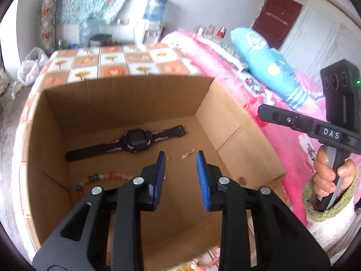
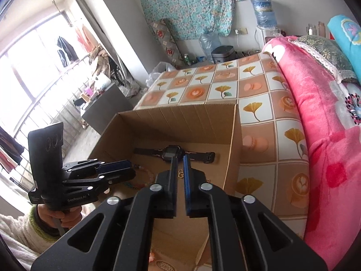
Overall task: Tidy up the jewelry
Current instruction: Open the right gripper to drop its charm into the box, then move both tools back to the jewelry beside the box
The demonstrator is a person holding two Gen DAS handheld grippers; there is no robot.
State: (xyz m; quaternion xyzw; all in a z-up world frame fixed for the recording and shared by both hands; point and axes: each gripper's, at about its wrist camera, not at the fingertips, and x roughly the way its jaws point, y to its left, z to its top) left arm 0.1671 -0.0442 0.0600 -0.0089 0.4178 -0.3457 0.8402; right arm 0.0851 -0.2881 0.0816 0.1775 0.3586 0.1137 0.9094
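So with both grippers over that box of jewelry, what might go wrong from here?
1. The tiny gold earrings lie loose on the box floor; wide gripper fingers may push them around instead of picking them up.
2. The bead bracelet sits near the watch; dragging one might snag the other.

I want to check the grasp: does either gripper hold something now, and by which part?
Nothing is held. The left gripper and the right gripper both hang open over the cardboard box; the watch lies untouched on its floor.
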